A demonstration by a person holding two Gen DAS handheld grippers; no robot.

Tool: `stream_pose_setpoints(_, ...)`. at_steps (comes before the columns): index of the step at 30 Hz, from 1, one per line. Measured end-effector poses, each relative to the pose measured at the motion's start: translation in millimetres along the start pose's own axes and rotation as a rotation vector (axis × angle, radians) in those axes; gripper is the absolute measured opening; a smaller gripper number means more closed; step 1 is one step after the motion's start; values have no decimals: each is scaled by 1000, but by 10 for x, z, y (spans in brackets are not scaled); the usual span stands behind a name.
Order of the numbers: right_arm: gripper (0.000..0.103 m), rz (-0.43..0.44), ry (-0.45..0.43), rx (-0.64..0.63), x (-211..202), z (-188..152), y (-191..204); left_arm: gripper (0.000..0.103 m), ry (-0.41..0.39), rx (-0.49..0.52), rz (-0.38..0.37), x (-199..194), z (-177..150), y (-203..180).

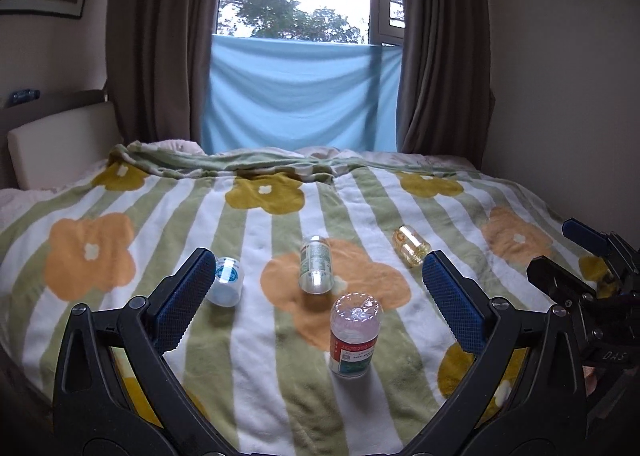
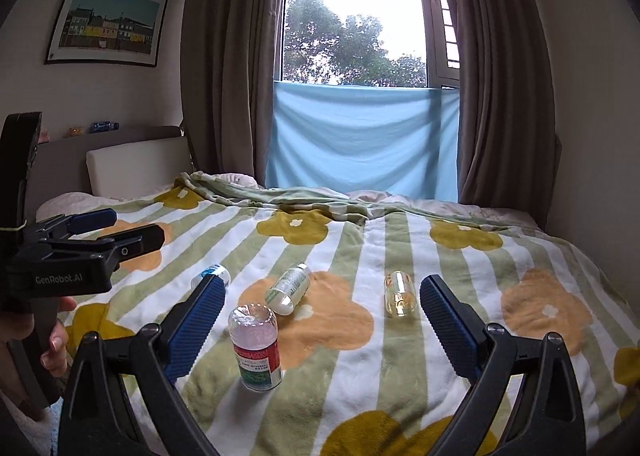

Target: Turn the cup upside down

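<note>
A clear plastic cup (image 1: 354, 336) (image 2: 254, 348) with a red and green label stands on the flowered blanket (image 1: 120, 296) (image 2: 440, 356), its closed base upward. Three more cups lie on their sides behind it: one with a green label (image 1: 316, 270) (image 2: 289, 288), a white and blue one (image 1: 226, 280) (image 2: 212, 274), and an amber-tinted clear one (image 1: 411, 246) (image 2: 399, 293). My left gripper (image 1: 319, 256) (image 2: 138, 224) is open and empty, hovering short of the cups. My right gripper (image 2: 323, 279) (image 1: 550, 244) is open too, holding nothing, to the right of the left one.
The blanket covers a bed with a padded headboard (image 2: 136, 164) at the left. Brown curtains (image 2: 224, 76) and a blue cloth (image 2: 360, 136) hang at the window behind. A person's hand (image 2: 52, 340) grips the left tool's handle. A wall stands at the right.
</note>
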State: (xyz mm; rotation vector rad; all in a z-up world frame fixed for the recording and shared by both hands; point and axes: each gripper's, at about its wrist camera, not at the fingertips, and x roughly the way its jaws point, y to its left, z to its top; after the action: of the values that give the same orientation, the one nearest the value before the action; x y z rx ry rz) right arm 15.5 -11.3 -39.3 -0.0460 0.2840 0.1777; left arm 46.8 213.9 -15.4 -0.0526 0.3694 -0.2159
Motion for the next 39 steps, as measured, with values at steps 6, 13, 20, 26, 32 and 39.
stream_pose_setpoints(6, 98, -119, -36, 26, -184, 191, 174, 103, -57, 0, 56, -342, -9, 151)
stream_pose_setpoints(13, 98, -173, -33, 29, -262, 160, 218, 103, -75, -31, 50, -473, -64, 272)
stream_pose_setpoints(20, 98, -186, -43, 23, -306, 180, 229, 103, -68, -12, 56, -495, -137, 212)
stream_pose_setpoints(26, 98, -186, -43, 28, -309, 185, 233, 103, -63, -3, 59, -487, -160, 163)
stream_pose_setpoints(32, 98, -185, -41, 29, -304, 190, 227, 103, -59, 17, 74, -501, -168, 123)
stream_pose_setpoints(39, 98, -186, -35, 32, -320, 184, 214, 103, -59, 17, 74, -500, -177, 108)
